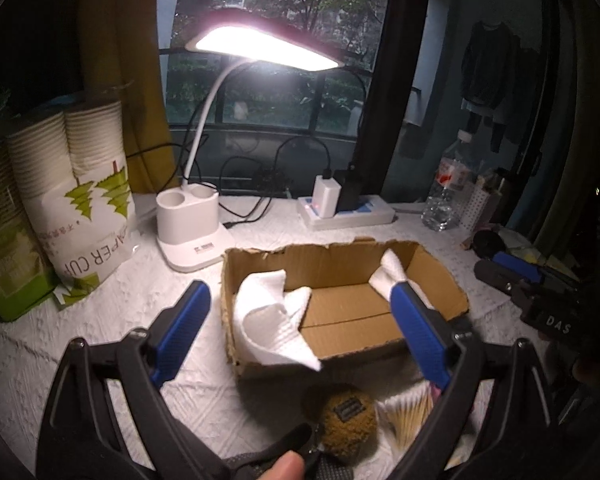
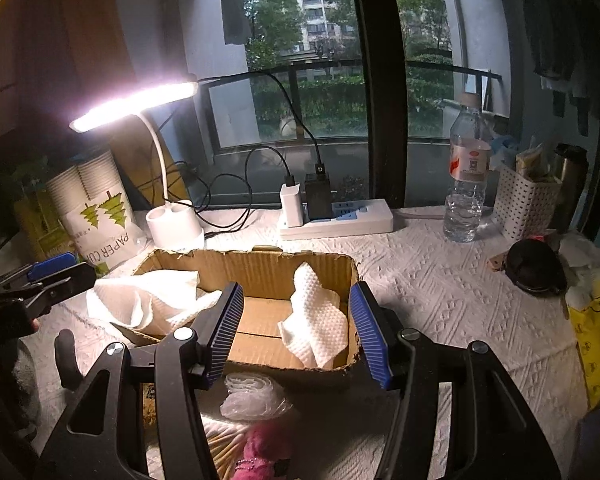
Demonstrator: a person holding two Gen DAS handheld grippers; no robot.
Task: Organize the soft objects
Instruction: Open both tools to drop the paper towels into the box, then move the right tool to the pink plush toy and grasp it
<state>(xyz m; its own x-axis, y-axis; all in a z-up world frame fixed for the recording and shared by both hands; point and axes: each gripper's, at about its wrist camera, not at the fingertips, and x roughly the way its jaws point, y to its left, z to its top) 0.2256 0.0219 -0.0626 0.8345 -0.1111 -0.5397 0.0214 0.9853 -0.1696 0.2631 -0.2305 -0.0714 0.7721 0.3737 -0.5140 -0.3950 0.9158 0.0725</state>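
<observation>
Two crumpled, embossed paper towels, one at the left [image 1: 268, 320] and one at the right [image 2: 316, 324], already lie in the torn corrugated cardboard box [image 1: 340, 264]. Both the left gripper [image 1: 300, 320] and right gripper [image 2: 296, 328] hover spread and empty. Likely next: reach down for the fuzzy brown plush [image 1: 350, 420] or pink plush [image 2: 260, 452] just before the box.

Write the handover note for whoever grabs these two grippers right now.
Left gripper: open, empty.
Right gripper: open, empty, in front of the cardboard box.
Done: two white paper towels lie in the box, one draped over its left wall, one at the right end.
Left: brown plush ball, pink plush toy and clear plastic bag sit on the table in front of the box.
</observation>
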